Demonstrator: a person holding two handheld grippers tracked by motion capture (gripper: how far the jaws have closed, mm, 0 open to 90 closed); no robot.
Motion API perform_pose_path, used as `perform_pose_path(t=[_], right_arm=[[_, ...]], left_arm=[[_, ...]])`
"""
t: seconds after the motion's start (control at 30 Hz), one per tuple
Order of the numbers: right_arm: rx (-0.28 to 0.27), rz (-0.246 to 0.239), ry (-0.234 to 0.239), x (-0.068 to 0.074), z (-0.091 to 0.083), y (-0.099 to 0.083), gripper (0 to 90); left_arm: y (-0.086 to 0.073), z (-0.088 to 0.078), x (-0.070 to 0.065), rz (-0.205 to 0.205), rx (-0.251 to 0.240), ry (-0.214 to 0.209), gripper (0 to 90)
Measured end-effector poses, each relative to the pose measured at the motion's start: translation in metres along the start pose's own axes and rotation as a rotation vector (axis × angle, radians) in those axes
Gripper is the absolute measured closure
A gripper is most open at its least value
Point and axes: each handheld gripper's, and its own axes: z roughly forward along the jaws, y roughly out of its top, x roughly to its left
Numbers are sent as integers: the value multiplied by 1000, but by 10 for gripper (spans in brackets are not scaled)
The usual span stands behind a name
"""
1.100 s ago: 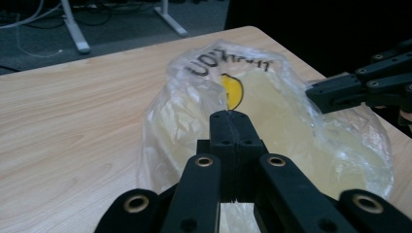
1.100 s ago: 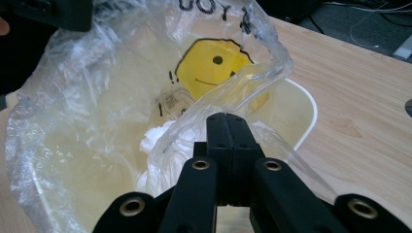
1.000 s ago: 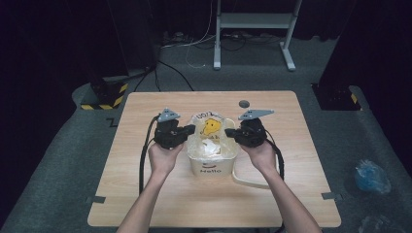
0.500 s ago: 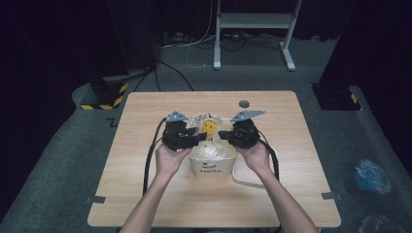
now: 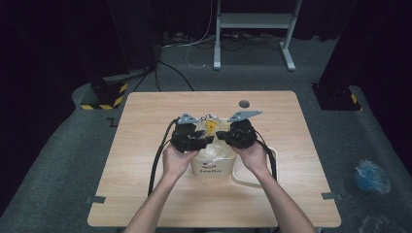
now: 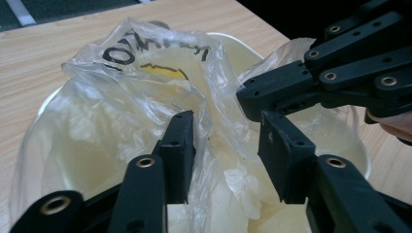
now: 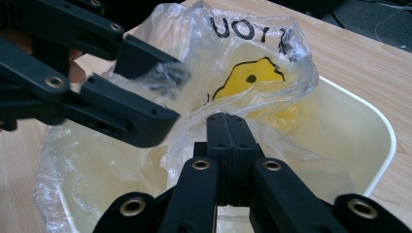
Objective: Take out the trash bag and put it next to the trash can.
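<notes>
Light wooden square table on grey carpet. Resting on it: cream plastic bin marked "Hello", lined with a clear plastic bag; small dark round disc near far edge.

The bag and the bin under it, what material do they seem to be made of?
The bag looks like thin, clear plastic film: it crinkles, shines, and the bin shows through behind its black and yellow print. The bin seems to be hard, cream-coloured plastic with a smooth, slightly glossy rim, though painted metal cannot be excluded.
</notes>
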Motion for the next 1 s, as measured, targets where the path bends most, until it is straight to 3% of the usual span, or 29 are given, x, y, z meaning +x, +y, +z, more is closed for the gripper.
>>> perform_pose_path(t=[0.5, 0.7, 1.0], right_arm=[[-4, -2, 4, 2, 1, 1, 900], [-6, 3, 9, 2, 1, 1, 895], [-12, 26, -14, -1, -3, -3, 649]], left_arm=[[0, 11, -7, 45, 56, 29, 856], [1, 11, -9, 62, 57, 44, 892], [2, 9, -8, 62, 51, 51, 896]])
